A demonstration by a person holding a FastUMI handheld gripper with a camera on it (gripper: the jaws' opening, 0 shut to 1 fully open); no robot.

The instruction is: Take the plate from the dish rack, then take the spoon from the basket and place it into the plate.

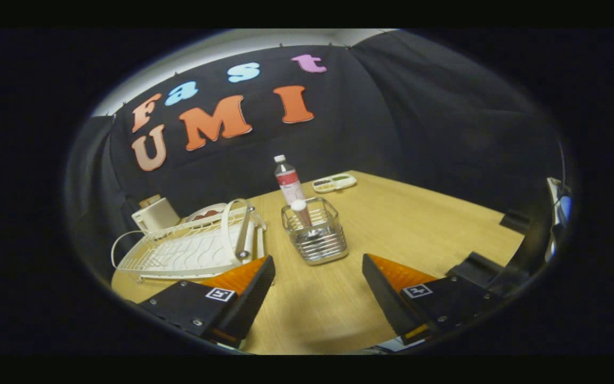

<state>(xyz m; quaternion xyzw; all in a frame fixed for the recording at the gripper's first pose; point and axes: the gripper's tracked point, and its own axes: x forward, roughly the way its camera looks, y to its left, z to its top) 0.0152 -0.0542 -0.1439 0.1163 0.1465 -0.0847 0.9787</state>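
Wooden counter [419, 229] seen from just above, inside a booth walled in black cloth.

At far left, by the cloth wall: a small cream box-shaped object [155, 214], kind unclear, with a tan block just behind it.

Just beside that, a white wire dish rack [190, 250] lying long and low on the counter, its near corner just ahead of the left finger. Upright white loop near the rack's right end. Plate [207, 213] at the rack's far side, only its pale rim and a dark reddish patch visible above the wires; whether standing in the rack or lying just behind it cannot be told.

In the middle, a square metal wire basket [316, 236], just right of the rack and apart from it, ahead of the tool and roughly in line with the gap between its fingers. Spoon [301, 212] standing upright in the basket, rounded pale end poking above the rim, pinkish shaft below.

Just behind the basket, an upright clear bottle [288, 181] with a white cap and a reddish label. Further back and slightly right, near the counter's far edge, a pale divided tray [334, 183] with dark and greenish contents, too small to identify.

Tool [318, 266] low over the near counter, fingers spread wide apart, nothing between them but bare wood, touching none of the objects.

At right, open wood, then dark shapes along the counter's edge, unclear.
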